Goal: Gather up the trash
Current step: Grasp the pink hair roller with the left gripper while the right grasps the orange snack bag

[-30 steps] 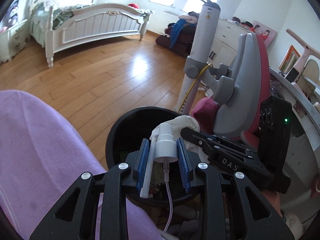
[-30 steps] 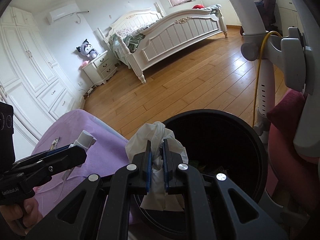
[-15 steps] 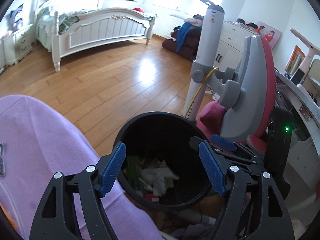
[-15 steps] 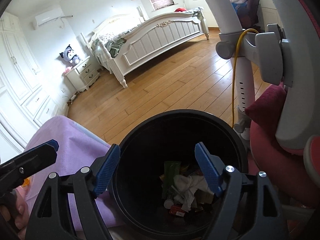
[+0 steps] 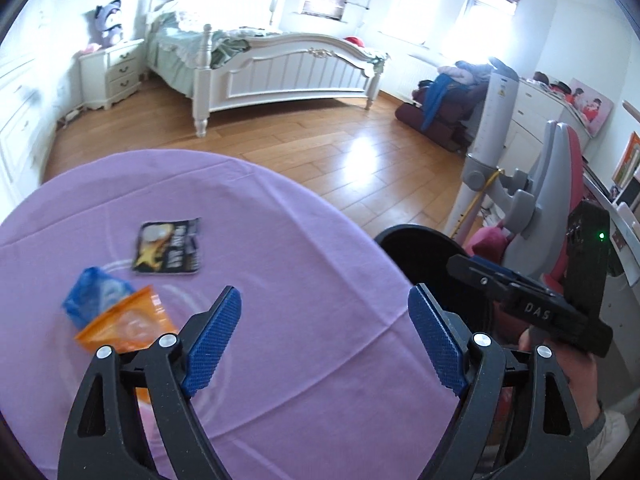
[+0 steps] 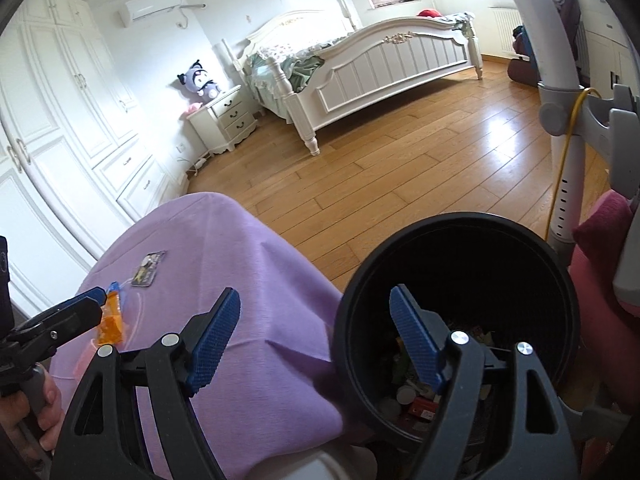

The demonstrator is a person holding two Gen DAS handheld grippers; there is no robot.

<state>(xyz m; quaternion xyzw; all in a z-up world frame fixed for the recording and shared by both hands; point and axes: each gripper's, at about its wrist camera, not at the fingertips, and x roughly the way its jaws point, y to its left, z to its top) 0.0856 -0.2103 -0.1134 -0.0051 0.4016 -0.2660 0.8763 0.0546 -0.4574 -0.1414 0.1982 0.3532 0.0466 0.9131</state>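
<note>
Orange wrapper left of opening, empty left claw | right claw wide, empty

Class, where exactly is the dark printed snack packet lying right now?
The dark printed snack packet lies flat on the purple tablecloth, left of centre in the left wrist view, just beyond the blue wrapper.

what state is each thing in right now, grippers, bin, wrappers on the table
left gripper: jaws opening, nothing between them
right gripper: open, empty
black trash bin: uncovered, trash at the bottom
black snack packet: flat on the purple tablecloth
orange wrapper: lying on the cloth, overlapping the blue one
blue wrapper: crumpled on the cloth
</note>
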